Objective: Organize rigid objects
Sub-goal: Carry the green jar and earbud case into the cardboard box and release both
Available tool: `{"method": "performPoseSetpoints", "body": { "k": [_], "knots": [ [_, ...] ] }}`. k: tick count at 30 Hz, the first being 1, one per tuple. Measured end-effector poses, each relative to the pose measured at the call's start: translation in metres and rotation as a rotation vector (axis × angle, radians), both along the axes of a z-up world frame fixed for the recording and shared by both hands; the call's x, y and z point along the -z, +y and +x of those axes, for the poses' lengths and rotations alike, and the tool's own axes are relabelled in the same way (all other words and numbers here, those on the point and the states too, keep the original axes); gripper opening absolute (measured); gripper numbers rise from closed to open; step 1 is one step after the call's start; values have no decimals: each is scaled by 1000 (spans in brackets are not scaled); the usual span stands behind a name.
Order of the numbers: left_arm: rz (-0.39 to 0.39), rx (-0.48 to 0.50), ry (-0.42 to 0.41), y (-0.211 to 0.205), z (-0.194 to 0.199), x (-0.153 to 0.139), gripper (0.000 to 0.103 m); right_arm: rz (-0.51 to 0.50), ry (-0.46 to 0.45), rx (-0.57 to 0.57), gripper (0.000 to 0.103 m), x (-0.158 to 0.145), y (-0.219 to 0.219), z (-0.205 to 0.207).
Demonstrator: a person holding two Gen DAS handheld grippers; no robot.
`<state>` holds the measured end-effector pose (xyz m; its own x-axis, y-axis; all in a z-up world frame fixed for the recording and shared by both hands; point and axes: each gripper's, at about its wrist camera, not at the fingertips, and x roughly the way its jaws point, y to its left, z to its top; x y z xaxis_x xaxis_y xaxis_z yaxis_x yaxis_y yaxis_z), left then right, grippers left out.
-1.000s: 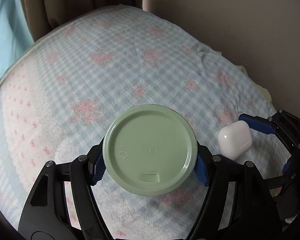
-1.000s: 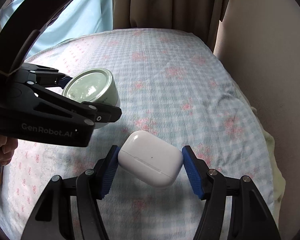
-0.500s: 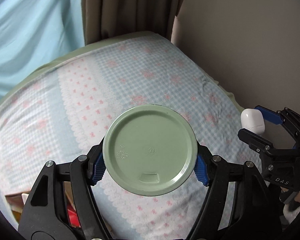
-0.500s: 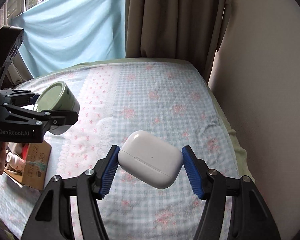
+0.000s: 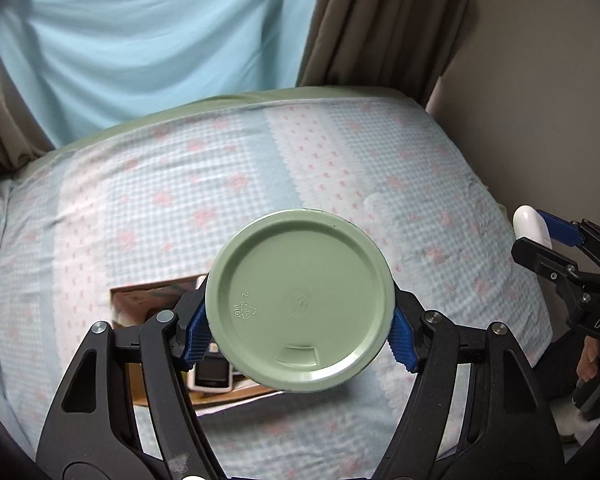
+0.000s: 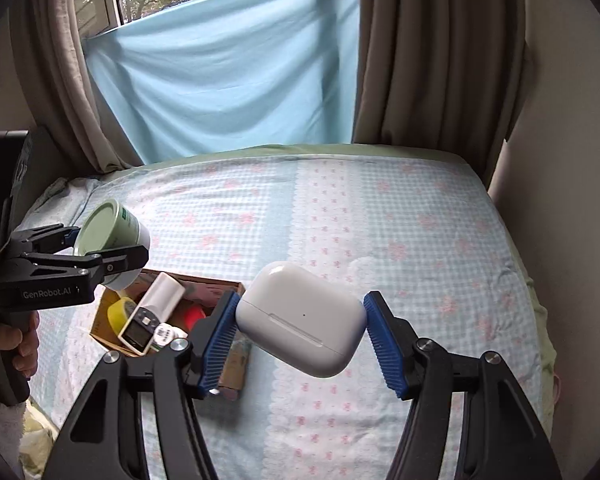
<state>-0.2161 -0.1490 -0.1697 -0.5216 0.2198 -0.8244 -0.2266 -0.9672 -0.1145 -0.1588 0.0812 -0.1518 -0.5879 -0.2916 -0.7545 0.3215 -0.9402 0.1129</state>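
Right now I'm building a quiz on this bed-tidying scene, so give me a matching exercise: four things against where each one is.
Things:
1. green-lidded tub
2. white earbud case
3. yellow tape roll
4. blue sheet

Places:
A. inside the cardboard box
B. hung across the window
C. between the left gripper's pads
D. between the right gripper's pads

Pairs: 1-C, 2-D, 3-A, 4-B
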Motion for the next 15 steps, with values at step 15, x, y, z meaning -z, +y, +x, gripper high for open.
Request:
{"method": "performPoseSetpoints", "body": {
  "k": [15],
  "knots": [
    [-11,-68,-90,-153,-6,46,68,-16,-99,-22,59,16,-128,-16]
  ]
}}
